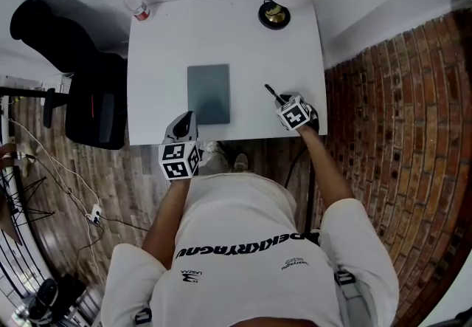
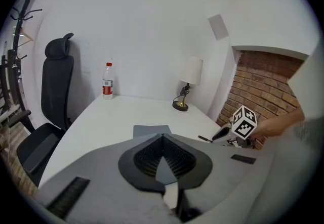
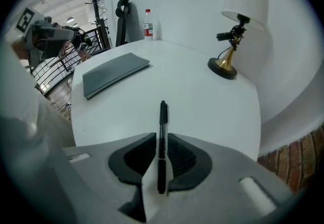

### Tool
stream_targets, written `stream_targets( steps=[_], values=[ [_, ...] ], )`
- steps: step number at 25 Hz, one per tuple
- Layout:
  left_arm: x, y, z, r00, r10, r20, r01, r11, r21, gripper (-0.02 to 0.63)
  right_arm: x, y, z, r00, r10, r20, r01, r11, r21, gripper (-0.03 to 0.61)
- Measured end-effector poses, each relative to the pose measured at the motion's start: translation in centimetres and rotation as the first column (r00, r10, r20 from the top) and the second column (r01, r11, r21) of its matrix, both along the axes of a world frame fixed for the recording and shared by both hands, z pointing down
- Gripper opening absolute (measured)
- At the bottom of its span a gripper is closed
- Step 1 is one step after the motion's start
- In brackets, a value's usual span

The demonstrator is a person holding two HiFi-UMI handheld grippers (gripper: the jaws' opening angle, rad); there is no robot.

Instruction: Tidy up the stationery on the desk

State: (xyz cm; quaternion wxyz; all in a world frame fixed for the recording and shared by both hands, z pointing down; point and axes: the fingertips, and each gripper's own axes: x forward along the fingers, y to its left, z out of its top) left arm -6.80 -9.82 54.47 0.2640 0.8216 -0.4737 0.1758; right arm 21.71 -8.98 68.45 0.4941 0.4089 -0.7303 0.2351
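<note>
My right gripper (image 3: 161,139) pointed steeply down at the white desk (image 3: 202,101), and its jaws had come in on a slim black pen (image 3: 163,119). In the right gripper view both pads looked to meet the barrel. The back end of the pen sat deep in the throat of the jaws, and the capped end stuck out ahead, low over the desk top. I judged the grip good but set far back, so the long free end could swing if I turned the wrist fast. A slow lift would have been my choice, with the pen kept in line with the jaws.

Ahead and to the left of that gripper lay a flat grey rectangular notebook (image 3: 114,72), well apart from the pen. It seemed a fair place to lay the pen beside. Farther ahead and to the right stood a lamp with a brass base and a white shade (image 3: 230,46), which I would have steered clear of.

My left gripper (image 2: 163,139) hung off the near edge of the desk, its jaws shut on nothing, with the notebook just ahead of it.
</note>
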Motion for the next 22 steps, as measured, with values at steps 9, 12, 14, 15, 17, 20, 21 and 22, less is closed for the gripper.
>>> stream_targets(
  steps=[9,12,14,15,17,20,21,22],
  values=[
    [0.2,0.6,-0.1,1.000,0.016,0.006,-0.016,1.000,0.002,-0.002,0.3,0.4,1.4,0.999,-0.028,-0.032,0.026,0.999,-0.041,0.046],
    [0.5,1.0,-0.2,1.000,0.026,0.006,-0.026,1.000,0.004,-0.002,0.1,0.5,1.1,0.999,-0.023,-0.032,0.021,0.998,-0.053,0.046],
    [0.6,1.1,-0.2,1.000,0.030,0.006,-0.030,1.000,0.004,-0.003,0.2,0.3,0.5,1.000,0.008,-0.018,-0.008,0.999,-0.045,0.044],
    [0.6,1.2,-0.2,1.000,0.031,0.005,-0.031,1.000,0.005,-0.002,0.4,0.1,0.1,0.999,0.040,-0.005,-0.041,0.998,-0.038,0.044],
    [0.5,1.2,-0.3,1.000,0.028,0.005,-0.028,1.000,0.007,-0.003,0.4,-0.3,-0.8,0.992,0.120,0.047,-0.119,0.992,-0.027,0.044],
    [0.5,1.2,-0.5,1.000,0.027,0.001,-0.027,1.000,0.016,-0.003,-0.6,-0.9,-2.2,0.962,0.227,0.151,-0.225,0.974,-0.034,0.046],
    [0.6,1.1,-0.6,1.000,0.028,0.000,-0.028,0.999,0.019,-0.002,-1.0,-1.0,-2.6,0.946,0.262,0.189,-0.258,0.965,-0.044,0.046],
    [0.6,1.1,-0.7,1.000,0.029,0.000,-0.028,0.999,0.022,-0.002,-1.5,-1.1,-2.8,0.927,0.298,0.228,-0.292,0.955,-0.059,0.046]
  ],
)
